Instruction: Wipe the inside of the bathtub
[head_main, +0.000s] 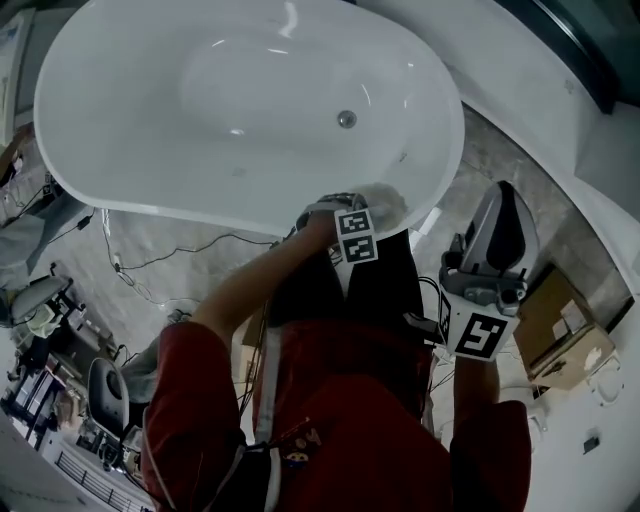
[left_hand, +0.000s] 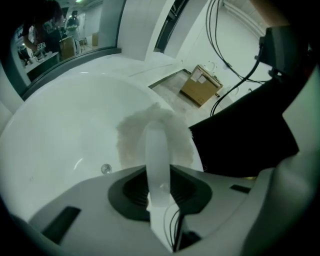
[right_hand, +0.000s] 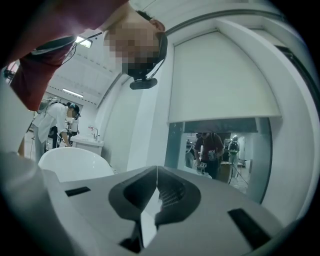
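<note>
We stand right by the bathtub (head_main: 110, 195), and it is white and shiny with its drain (head_main: 347, 119) in the bottom. Our left claw (head_main: 372, 212) is clenched on a fluffy white cloth (head_main: 388, 200). In the left gripper view the claw (left_hand: 157, 184) squeezes a smooth white strip of the cloth (left_hand: 131, 131), and the fluffy part spreads out in front. We think we hold it tight so it does not slip when we rub.

The cloth sits on the side of the tub closest to us, up by the rim. We cannot tell if it is on the rim or just inside. The drain (left_hand: 105, 169) is well apart from it, so most of the inside looks not wiped yet.

Our right claw (head_main: 505, 200) is off to the side, away from the tub. Its jaws are closed together with nothing between them (right_hand: 156, 187). It points up at the room, so it is probably just keeping out of the way.
</note>
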